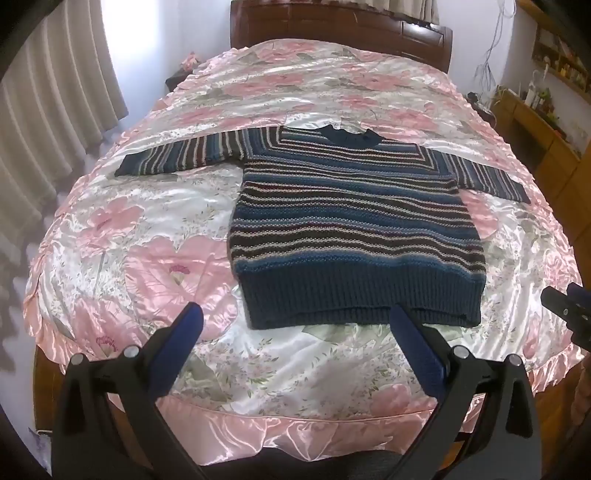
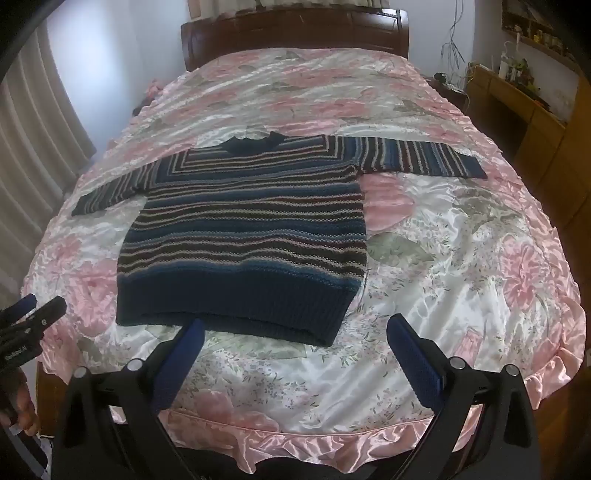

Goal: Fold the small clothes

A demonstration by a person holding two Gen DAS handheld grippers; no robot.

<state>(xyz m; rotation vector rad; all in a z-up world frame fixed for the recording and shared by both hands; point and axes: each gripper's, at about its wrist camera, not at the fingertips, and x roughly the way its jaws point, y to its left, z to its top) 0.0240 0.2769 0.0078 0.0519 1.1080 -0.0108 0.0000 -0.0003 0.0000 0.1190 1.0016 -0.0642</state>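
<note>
Both hand-held grippers hung over the foot of the bed, each released, fingers spread wide with nothing between them. The left hand-held gripper (image 1: 295,325) sat just short of the sweater's (image 1: 351,225) ribbed hem (image 1: 358,299), its right finger close against the hem's edge and its left finger out over bare bedspread (image 1: 147,236); in its own view the sweater lay ahead and a little to the right. The right hand-held gripper (image 2: 295,332) was likewise just short of the hem, but there the sweater lay ahead and to the left, the hem's right corner (image 2: 328,338) falling between the spread fingers. The sweater was flat on the bedspread, front up, neck (image 2: 255,142) toward the headboard (image 2: 295,33), hem toward the person, both sleeves stretched straight out to the sides. So its long line ran across the bed, cuff to cuff, square to the way the grippers pointed. The left sleeve (image 1: 181,155) lay out beyond the left gripper and the right sleeve (image 2: 417,155) beyond the right, each well apart from its gripper, past the body's length. By my reckoning each hand was the nearer one for its own side, and the hem was far closer than either cuff.
</note>
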